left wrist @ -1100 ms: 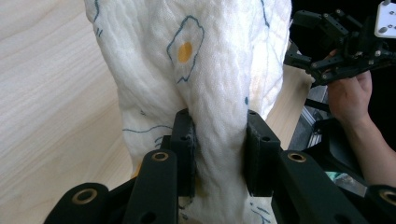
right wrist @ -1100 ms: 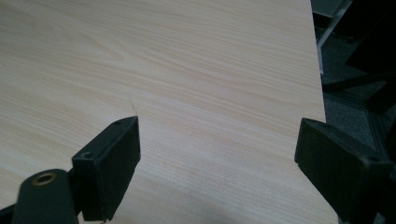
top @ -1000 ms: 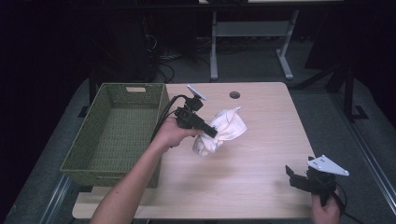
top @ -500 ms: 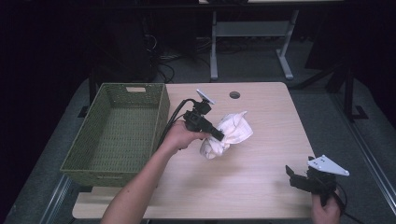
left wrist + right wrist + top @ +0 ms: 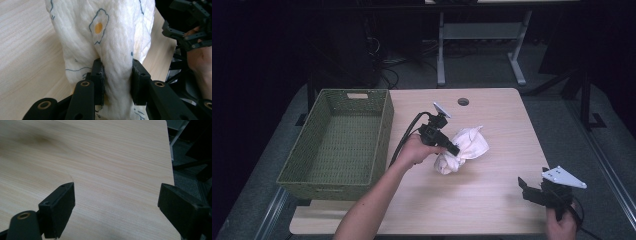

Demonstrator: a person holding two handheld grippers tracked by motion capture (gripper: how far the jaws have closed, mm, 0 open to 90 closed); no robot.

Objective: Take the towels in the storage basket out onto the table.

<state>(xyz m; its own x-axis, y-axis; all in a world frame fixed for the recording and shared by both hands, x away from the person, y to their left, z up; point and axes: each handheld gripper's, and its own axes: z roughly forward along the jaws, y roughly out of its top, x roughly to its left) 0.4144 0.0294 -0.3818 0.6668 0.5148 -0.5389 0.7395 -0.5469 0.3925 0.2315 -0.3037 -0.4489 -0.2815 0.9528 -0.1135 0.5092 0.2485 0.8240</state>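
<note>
Carrying the white cloth [image 5: 464, 149] rightward and lower than a second ago, the left gripper [image 5: 117, 75] is pinching a bunched fold between near-shut jaws; the cloth is sagging onto mid-table, outside the wicker basket [image 5: 339, 145]; the right gripper [image 5: 116, 207] is idling wide open, holding nothing; placement probably remains.

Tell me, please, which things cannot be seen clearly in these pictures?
- Cloth: its lower end, left gripper view, hidden between the left gripper pads.
- Cloth print: too small in the high view.
- Right gripper: partly cut off by the bottom edge, high view.
- Basket: near inner wall hidden by its rim.
</note>
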